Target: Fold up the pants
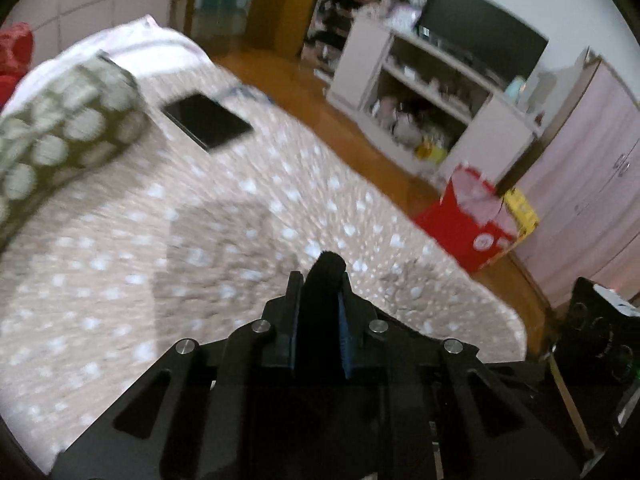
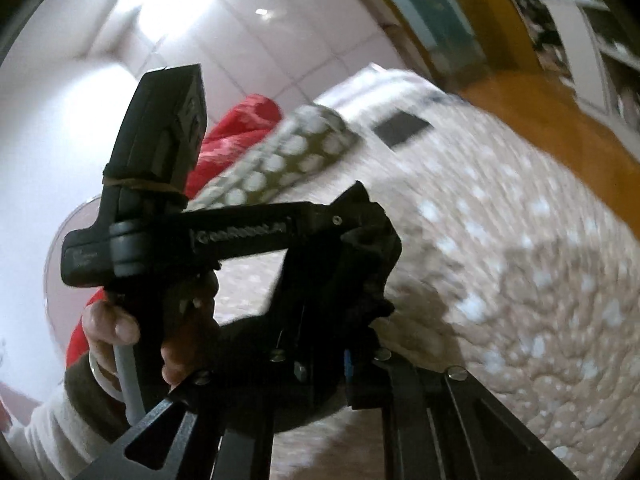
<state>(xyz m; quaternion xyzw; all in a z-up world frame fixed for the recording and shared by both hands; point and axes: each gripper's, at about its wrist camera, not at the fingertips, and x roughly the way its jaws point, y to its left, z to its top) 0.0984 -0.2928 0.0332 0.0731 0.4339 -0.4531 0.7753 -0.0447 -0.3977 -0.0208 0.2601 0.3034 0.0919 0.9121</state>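
Observation:
The pants are black cloth. In the left wrist view my left gripper [image 1: 322, 280] is shut on a fold of the pants [image 1: 325, 280], held above the beige dotted bedspread [image 1: 200, 240]. In the right wrist view the left gripper [image 2: 362, 236] shows from the side, held by a hand [image 2: 108, 332], with black pants cloth [image 2: 376, 240] bunched at its tip. My right gripper [image 2: 324, 364] sits just below it and looks shut on the same black cloth, its tips partly hidden.
A dark tablet [image 1: 208, 120] and a green dotted pillow [image 1: 60, 128] lie on the bed. A red cushion [image 2: 236, 132] is by the wall. A red box [image 1: 472, 220], white shelves [image 1: 432, 104] and a wooden floor [image 1: 328, 120] lie beyond the bed.

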